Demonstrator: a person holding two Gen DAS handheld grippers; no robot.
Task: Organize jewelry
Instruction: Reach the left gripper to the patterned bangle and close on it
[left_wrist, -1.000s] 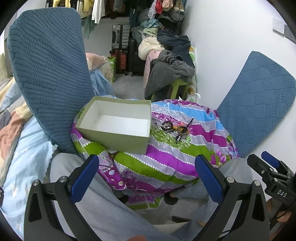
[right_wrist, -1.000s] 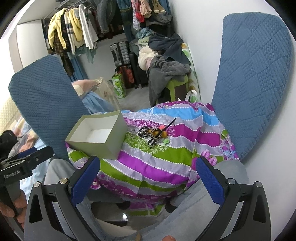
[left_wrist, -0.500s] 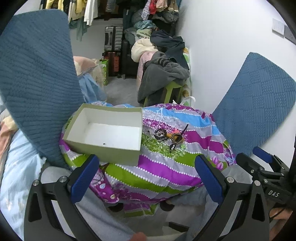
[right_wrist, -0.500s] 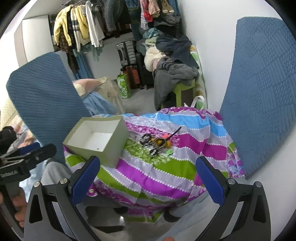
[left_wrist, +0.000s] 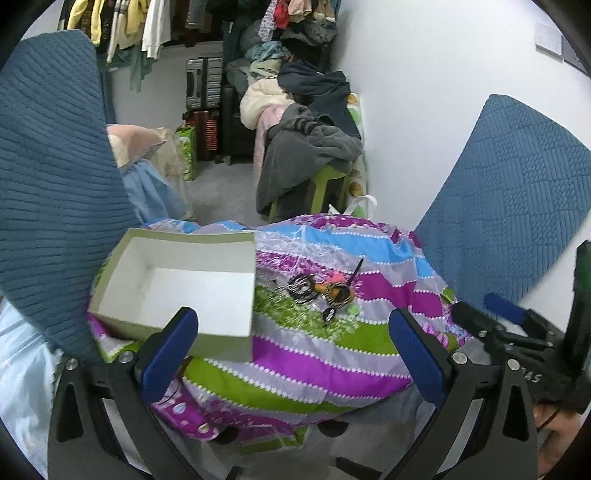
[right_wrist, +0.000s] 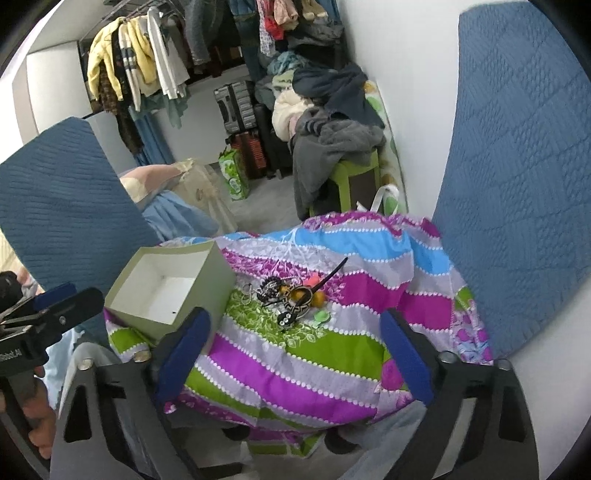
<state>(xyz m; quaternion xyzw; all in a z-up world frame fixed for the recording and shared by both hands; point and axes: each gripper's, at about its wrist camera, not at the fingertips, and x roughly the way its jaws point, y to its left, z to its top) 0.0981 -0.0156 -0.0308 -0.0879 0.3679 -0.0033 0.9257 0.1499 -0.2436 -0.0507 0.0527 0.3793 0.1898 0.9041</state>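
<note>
A: How are the claws standing?
B: The left claw (left_wrist: 291, 339) is gaping wide with nothing between its pads. The right claw (right_wrist: 295, 343) has just been narrowing, yet it is also gripping nothing.
A: And the jewelry?
B: The jewelry pile (right_wrist: 295, 295) is lying near the middle of the striped cloth (right_wrist: 314, 369), just beside the cardboard box (left_wrist: 177, 288), which is sitting open at the cloth's left edge

White walls (left_wrist: 424, 110) frame a grey floor (left_wrist: 221, 192), clothes hanging on a rail (right_wrist: 140, 66), stacked suitcases (left_wrist: 203, 110), and a green stool (right_wrist: 354, 181) heaped with garments.
</note>
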